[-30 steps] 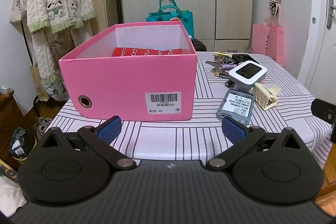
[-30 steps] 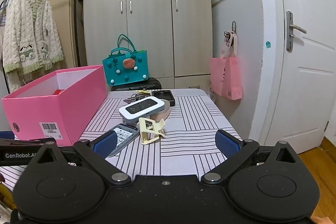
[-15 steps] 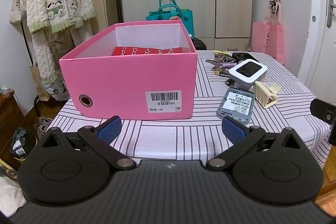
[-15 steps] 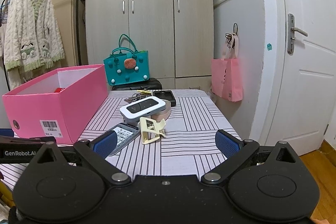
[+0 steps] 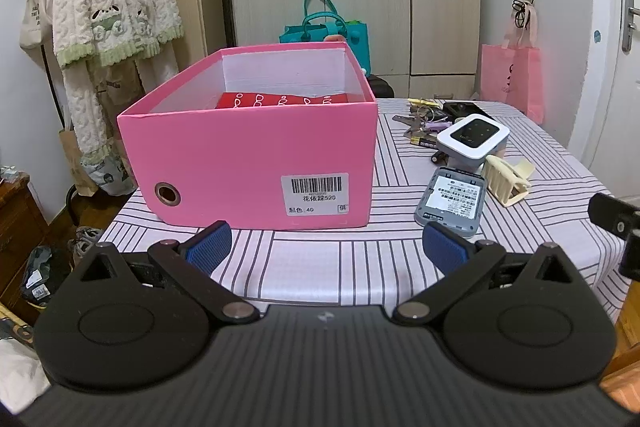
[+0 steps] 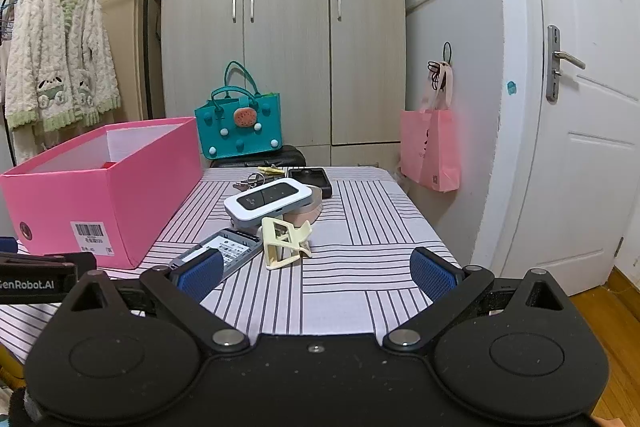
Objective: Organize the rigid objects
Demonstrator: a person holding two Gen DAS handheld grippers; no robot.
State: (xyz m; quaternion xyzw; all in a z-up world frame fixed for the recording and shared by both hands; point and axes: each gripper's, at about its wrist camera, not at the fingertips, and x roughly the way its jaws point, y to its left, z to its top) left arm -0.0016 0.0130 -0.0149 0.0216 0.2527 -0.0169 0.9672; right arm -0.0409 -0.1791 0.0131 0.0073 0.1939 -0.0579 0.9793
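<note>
Pink box (image 5: 256, 163) sits open-topped on the left part of the striped table (image 5: 340, 251), barcode label facing the left gripper; a red patterned item (image 5: 280, 101) lies inside it. Right of the box, a loose cluster: grey device (image 5: 452, 201) lying label-up nearest the table's front edge, cream clip (image 5: 506, 181) just beside it, white router (image 5: 472, 141) behind both. Farther back, keys (image 5: 416, 119) and a black case (image 6: 312, 179). Left gripper (image 5: 328, 247) hovers at the near table edge in front of the box, jaws spread wide, holding nothing. Right gripper (image 6: 316, 273) hovers before the cluster, jaws likewise wide apart and empty. Teal bag (image 6: 240, 131) stands beyond the table.
</note>
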